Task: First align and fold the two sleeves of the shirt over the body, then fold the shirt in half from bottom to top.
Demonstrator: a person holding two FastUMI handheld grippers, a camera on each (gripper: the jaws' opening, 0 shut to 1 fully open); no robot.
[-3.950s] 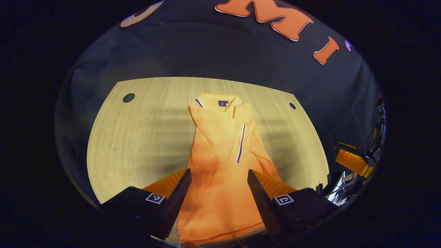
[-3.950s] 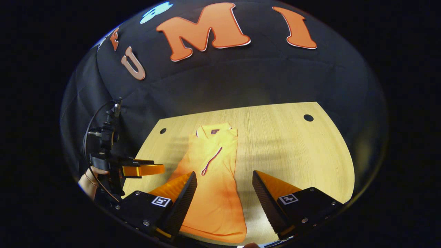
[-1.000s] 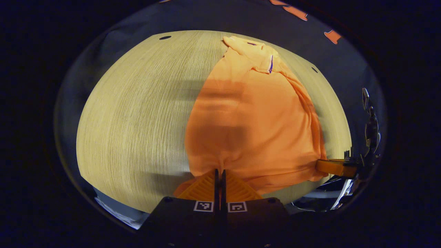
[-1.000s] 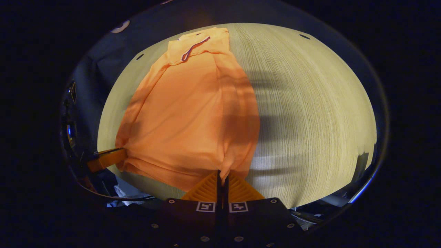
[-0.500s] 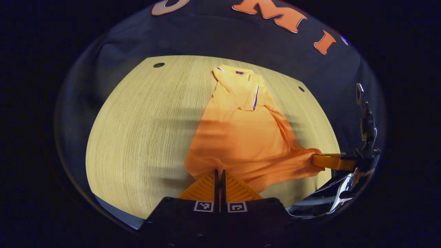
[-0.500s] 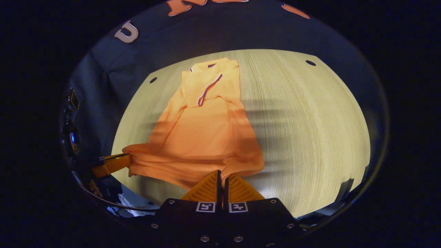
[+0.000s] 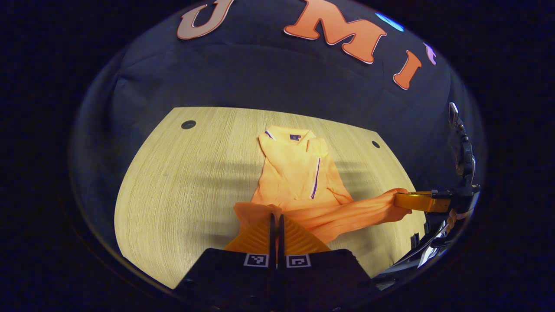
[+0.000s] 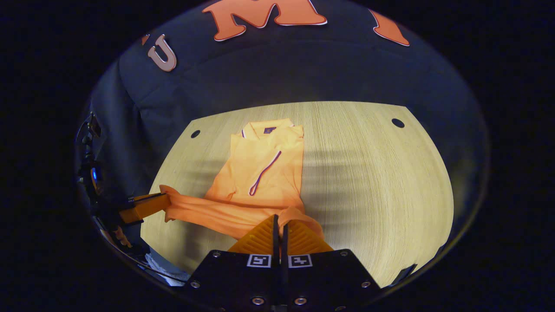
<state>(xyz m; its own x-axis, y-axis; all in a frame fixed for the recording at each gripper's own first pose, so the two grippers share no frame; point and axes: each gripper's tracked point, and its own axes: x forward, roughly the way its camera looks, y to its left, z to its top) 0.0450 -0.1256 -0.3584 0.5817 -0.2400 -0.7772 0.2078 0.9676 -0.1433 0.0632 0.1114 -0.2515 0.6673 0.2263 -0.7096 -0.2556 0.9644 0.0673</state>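
shirt (image 7: 299, 173): orange polo, being kept flat on the desk (image 7: 182, 182) at the collar end; sleeves judged already folded over the body, so the bottom-to-top fold is the step in hand.
hem (image 7: 347, 214): being held up off the desk and stretched between the two claws, so that it can be carried as one straight edge toward the collar (image 7: 288, 135).
left claw (image 7: 275, 216): being held closed, a hem corner pinched between its fingers; seen also from the right gripper view (image 8: 149, 203), gripping the far hem corner.
right claw (image 8: 279, 219): being held closed on the other hem corner; seen from the left gripper view (image 7: 405, 200) with cloth bunched at its tip.
why both corners: hem is being kept taut and level, so the fold line is judged to come out square across the body.
slack: some sag is being shown along the raised hem between the claws; a crooked fold is the risk if one corner is led ahead.
edges: collar is lying near the far desk edge, short of the cable holes (image 8: 397, 123).
open room: bare desk is being left wide on both sides of the shirt; nothing is standing in the path from hem to collar.
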